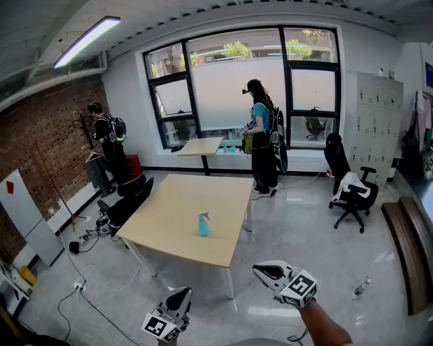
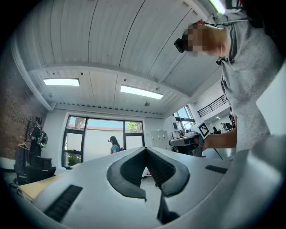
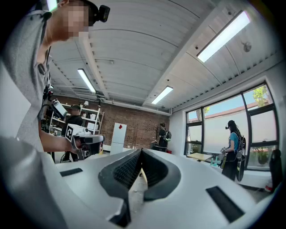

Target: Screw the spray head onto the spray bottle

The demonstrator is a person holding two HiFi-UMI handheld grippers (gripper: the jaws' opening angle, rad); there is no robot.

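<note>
I see my left gripper [image 1: 181,294] and right gripper [image 1: 262,272] with jaws together, empty. The bottle [image 1: 203,224] stands upright near the table's [image 1: 177,206] front edge, well apart from both.

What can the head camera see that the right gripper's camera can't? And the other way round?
Only the head view shows the wooden table with the blue spray bottle standing on it, and the black office chair. Only the right gripper view shows the right gripper close up, its jaws shut on nothing, plus white shelves and the holder's head-worn camera. Both show the left gripper, the brick wall and the person in a blue top by the window.
</note>
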